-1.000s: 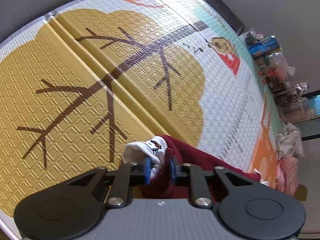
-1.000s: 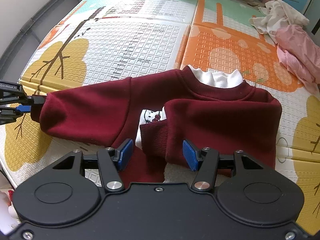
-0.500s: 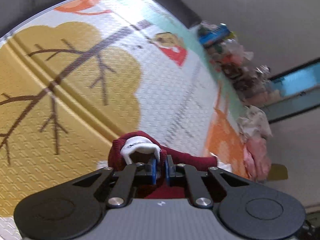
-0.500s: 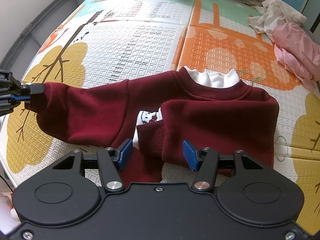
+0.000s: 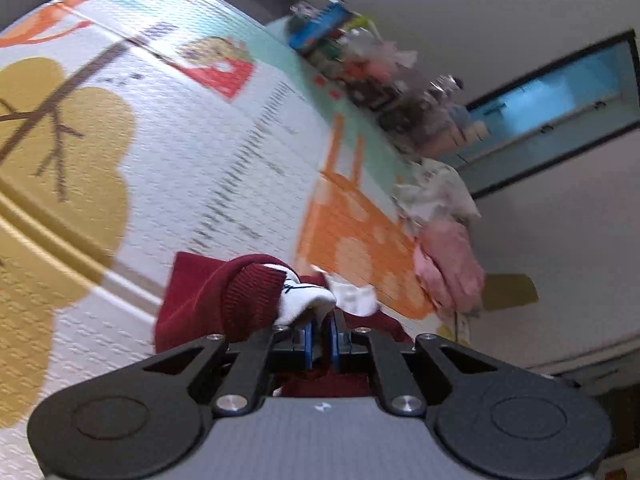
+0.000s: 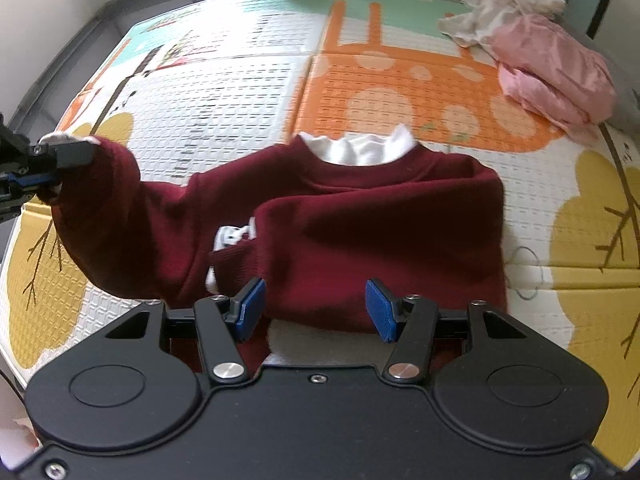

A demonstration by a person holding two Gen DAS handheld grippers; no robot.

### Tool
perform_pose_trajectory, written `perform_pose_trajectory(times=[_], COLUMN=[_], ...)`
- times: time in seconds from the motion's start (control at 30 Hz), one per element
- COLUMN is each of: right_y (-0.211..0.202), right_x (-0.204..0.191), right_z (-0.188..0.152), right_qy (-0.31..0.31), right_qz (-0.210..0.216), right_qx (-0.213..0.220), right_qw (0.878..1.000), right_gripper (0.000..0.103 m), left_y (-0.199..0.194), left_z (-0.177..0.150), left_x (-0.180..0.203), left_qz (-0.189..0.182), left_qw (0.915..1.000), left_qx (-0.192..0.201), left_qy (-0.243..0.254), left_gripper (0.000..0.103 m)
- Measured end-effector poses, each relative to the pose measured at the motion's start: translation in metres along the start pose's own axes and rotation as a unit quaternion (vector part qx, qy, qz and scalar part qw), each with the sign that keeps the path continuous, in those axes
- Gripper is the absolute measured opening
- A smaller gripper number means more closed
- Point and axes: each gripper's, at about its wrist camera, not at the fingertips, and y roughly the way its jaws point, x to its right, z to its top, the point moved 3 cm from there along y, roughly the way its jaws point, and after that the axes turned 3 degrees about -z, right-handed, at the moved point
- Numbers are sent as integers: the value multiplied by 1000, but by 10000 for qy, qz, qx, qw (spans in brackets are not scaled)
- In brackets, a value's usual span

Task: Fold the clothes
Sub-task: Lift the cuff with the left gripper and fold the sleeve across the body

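Maroon sweater: left claw pinches one cuff; right claw gapes empty.

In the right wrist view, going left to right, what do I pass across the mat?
Left gripper pinching the sleeve cuff, maroon sweater with white collar, then the pink garment at far right.

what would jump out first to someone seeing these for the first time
The dark red sweater spread mid-mat, one sleeve already folded across its front. The left gripper is shut on the other sleeve's cuff, lifting it off the play mat. A pink garment lies crumpled at the far right.
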Motion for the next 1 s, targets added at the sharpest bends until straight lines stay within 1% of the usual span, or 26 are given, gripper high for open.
perform_pose_trajectory(times=[0.23, 0.5, 0.57, 0.63, 0.7, 0.8, 0.93, 1.0], right_y=[-6, -13, -14, -15, -15, -15, -14, -15], right_x=[29, 68, 76, 85, 92, 101, 110, 111], right_z=[-6, -13, -16, -18, -20, -22, -21, -19], right_qy=[273, 612, 671, 733, 770, 853, 1006, 1041], right_qz=[-67, -180, -211, -239, -252, -248, -109, -15], right_qx=[42, 70, 63, 55, 53, 47, 75, 115], right_qw=[9996, 9979, 9975, 9970, 9967, 9960, 9948, 9945], right_gripper=[53, 53, 53, 53, 53, 53, 52, 51], left_y=[31, 68, 81, 93, 100, 105, 107, 105], left_z=[-11, -26, -32, -37, -40, -43, -43, -43], left_x=[42, 84, 89, 91, 91, 92, 92, 92], left_qz=[-303, -611, -496, -378, -367, -258, -82, 20], left_qw=[9987, 9946, 9942, 9938, 9933, 9930, 9934, 9938], left_qx=[-290, -646, -723, -850, -924, -970, -931, -873], left_qy=[292, 541, 622, 603, 587, 616, 660, 685], left_gripper=[10, 9, 9, 9, 10, 9, 13, 14])
